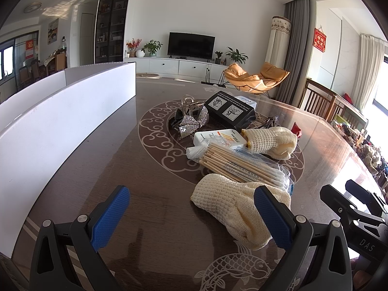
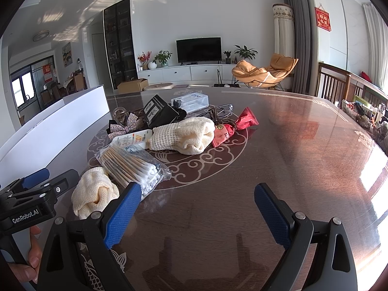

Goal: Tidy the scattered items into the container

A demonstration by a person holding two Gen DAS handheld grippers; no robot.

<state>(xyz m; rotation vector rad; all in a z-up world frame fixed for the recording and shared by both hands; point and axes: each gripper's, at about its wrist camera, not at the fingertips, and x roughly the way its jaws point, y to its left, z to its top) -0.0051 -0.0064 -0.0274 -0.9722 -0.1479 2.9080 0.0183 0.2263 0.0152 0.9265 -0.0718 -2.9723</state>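
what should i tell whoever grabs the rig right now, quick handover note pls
Left gripper: open, empty, low over the table, just short of the near cream knitted glove.
Right gripper: open, empty, over bare table.
White container: on the left side of the table; its inside is not visible.
Still in the pile at the table's middle: cotton swab pack, second cream glove, white card pack, sequin bow clip, black box, clear plastic case, red wrapped packet.
Done: nothing that can be seen.
Left: move every item into the container; the near glove looks like the easiest first pick.
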